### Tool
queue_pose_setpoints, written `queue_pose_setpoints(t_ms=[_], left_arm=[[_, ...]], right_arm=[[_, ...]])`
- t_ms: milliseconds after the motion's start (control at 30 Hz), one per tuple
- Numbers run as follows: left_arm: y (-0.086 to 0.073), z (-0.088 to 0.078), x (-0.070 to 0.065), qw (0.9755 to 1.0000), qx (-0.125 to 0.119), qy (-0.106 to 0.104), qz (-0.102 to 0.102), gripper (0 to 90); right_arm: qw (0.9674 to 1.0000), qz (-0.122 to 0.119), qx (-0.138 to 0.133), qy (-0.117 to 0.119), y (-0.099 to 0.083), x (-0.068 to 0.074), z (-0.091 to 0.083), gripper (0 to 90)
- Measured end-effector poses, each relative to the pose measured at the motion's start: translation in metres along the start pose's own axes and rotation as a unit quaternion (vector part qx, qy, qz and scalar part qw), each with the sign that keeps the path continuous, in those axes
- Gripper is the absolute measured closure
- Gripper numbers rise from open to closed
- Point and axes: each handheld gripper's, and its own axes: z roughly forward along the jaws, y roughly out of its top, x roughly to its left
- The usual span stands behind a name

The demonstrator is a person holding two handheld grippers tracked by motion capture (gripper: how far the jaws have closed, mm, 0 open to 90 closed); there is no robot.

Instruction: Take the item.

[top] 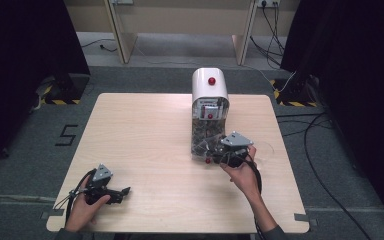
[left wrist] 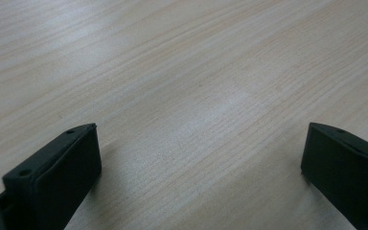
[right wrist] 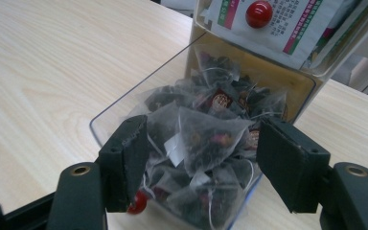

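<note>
- Fingers (right wrist: pixel 124 158) of right gripper (right wrist: pixel 199 158) standing partly spread in right gripper view, flanking a pyramid tea bag (right wrist: pixel 206 139) atop the heap in the pulled-out clear drawer (right wrist: pixel 106 125) of the dispenser (right wrist: pixel 287 33); pads not visibly pressing.
- Spread wide in left gripper view: left gripper (left wrist: pixel 199 163), nothing between, hovering over bare table (left wrist: pixel 182 72).
- Seen from high view: right gripper (top: pixel 220 151) working at dispenser (top: pixel 209 92) drawer; left gripper (top: pixel 122 192) idling near table corner.
- Judging step: picking a tea bag. Needing next: closing squarely on one bag, lifting clear of strings.
</note>
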Motion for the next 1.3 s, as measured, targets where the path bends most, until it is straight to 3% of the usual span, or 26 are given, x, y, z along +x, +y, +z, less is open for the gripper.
queue_pose_setpoints(t_ms=[500, 967, 1300], left_arm=[[0.000, 0.000, 0.000, 1.0000, 0.000, 0.000, 0.000, 0.0], [0.000, 0.000, 0.000, 1.0000, 0.000, 0.000, 0.000, 0.0], [0.000, 0.000, 0.000, 1.0000, -0.001, 0.000, 0.000, 0.0]], right_arm=[[0.9990, 0.035, 0.024, -0.015, 0.003, -0.014, 0.031, 39.5], [0.9980, 0.045, 0.045, 0.002, 0.000, -0.013, 0.049, 42.7], [0.9971, 0.044, 0.058, 0.019, -0.006, -0.014, 0.056, 69.1]])
